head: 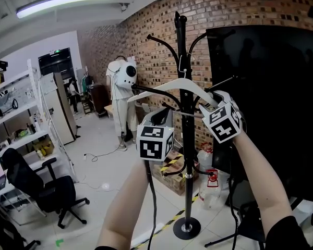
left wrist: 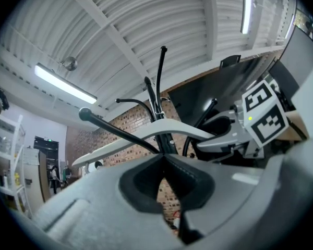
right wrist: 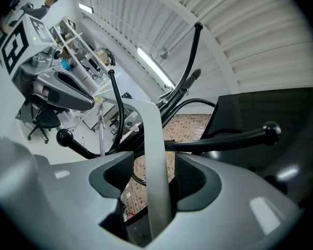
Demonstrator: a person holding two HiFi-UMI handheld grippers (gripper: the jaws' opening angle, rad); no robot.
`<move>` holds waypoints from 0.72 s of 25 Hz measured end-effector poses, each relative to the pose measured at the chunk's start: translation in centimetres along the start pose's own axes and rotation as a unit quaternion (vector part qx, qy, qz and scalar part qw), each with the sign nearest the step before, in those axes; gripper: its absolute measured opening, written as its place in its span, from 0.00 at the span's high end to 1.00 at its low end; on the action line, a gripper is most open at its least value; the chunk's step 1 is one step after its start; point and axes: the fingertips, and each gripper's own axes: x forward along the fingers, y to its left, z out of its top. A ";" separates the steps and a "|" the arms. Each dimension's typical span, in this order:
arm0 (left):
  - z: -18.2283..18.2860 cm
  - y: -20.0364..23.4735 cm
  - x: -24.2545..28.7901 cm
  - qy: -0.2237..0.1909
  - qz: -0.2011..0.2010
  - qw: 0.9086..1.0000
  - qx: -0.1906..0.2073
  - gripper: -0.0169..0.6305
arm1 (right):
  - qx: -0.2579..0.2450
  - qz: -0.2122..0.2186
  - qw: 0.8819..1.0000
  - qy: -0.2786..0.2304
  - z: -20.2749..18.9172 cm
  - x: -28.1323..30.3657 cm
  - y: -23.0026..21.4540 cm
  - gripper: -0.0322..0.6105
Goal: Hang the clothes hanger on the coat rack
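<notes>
A black coat rack (head: pixel 187 139) stands in front of me, with curved pegs near its top. The white clothes hanger (head: pixel 172 85) hangs across it, its hook up by the pole. My right gripper (head: pixel 206 104) is at the hanger's right arm. In the right gripper view the hanger (right wrist: pixel 154 150) passes between the jaws of that gripper (right wrist: pixel 155 165), which stand open with slim gaps on both sides. My left gripper (head: pixel 164 113) is just under the hanger's middle, near the pole. Its jaws (left wrist: pixel 164 158) meet at the tips, shut on nothing, below the hanger (left wrist: pixel 146 134).
A large black screen (head: pixel 271 98) stands right behind the rack against a brick wall. Boxes and plastic bottles (head: pixel 208 181) crowd the round rack base (head: pixel 187 227). A person in white (head: pixel 122 87) stands at the back. An office chair (head: pixel 41 186) and shelves (head: pixel 15 119) are left.
</notes>
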 end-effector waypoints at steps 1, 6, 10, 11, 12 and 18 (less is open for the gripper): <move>0.3 0.2 -0.2 -0.003 0.002 1.000 0.002 0.97 | -0.002 -0.007 1.000 -0.004 0.3 -0.4 -0.2 0.56; 1.5 0.2 -1.3 -0.011 0.002 1.000 0.004 0.97 | 0.020 -0.027 0.999 -0.028 0.8 -2.6 -1.0 0.56; 2.5 -0.6 -3.4 -0.023 -0.001 1.000 -0.002 0.97 | 0.054 -0.031 0.996 -0.061 1.3 -5.9 -0.9 0.56; 2.6 -1.0 -4.1 -0.027 -0.005 1.000 -0.003 0.97 | 0.059 -0.033 0.995 -0.070 1.5 -6.8 -0.9 0.56; 2.8 -1.5 -4.7 -0.031 -0.010 0.999 -0.005 0.97 | 0.064 -0.033 0.994 -0.078 1.7 -7.6 -0.8 0.56; 2.3 -4.9 -9.2 -0.056 -0.037 0.997 -0.037 0.97 | 0.108 -0.026 0.986 -0.121 1.7 -12.4 2.2 0.67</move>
